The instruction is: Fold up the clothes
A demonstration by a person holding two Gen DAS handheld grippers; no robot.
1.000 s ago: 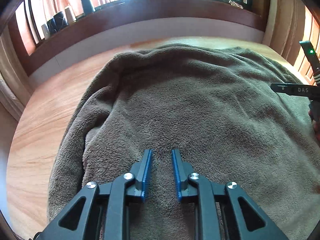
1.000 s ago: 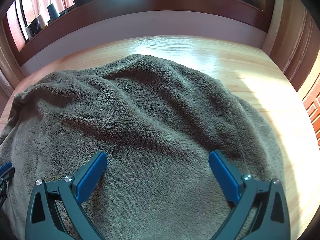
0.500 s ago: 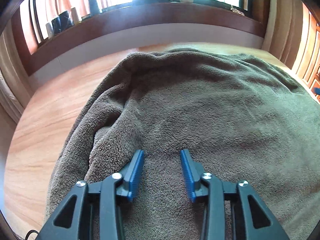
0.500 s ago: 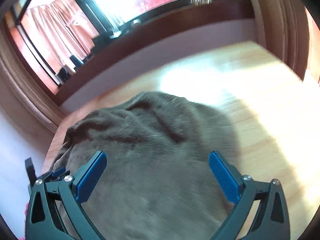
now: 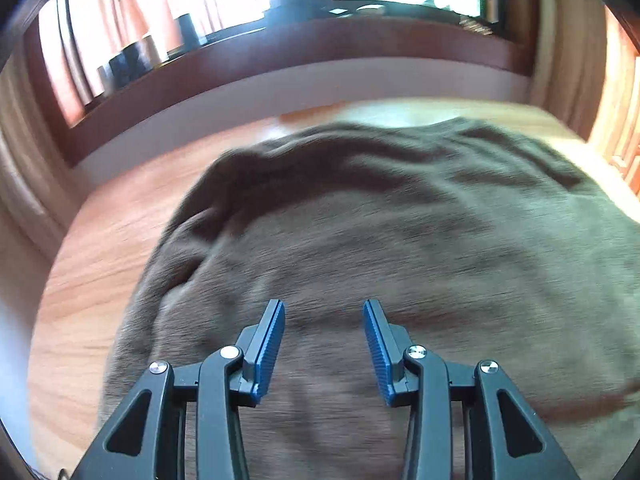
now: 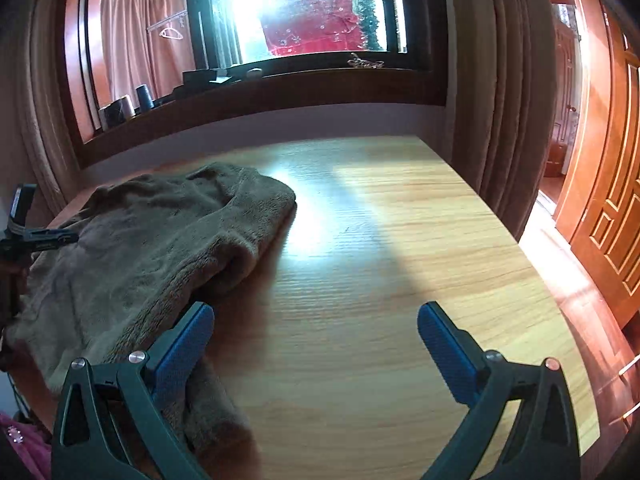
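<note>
On the wooden table [image 6: 400, 240] lies the brown fleece garment [image 5: 400, 240], bunched toward the 9 o'clock side in the right wrist view, its rounded edge near 11 o'clock.

Left gripper [image 5: 324, 344]: a second ago its jaws stood close together low over the fleece; they now stand partly spread with nothing between the pads, and the view has lifted slightly off the cloth. Judgement: it has let go of the fabric.

Right gripper [image 6: 314, 344]: a second ago it hung spread wide over the middle of the garment; it is now over bare table at 3 o'clock of the cloth, jaws spread wide and empty, left pad just at the fleece's edge.

Assessment: one fold appears set down; both tools are free. Next grip point not yet taken.
</note>
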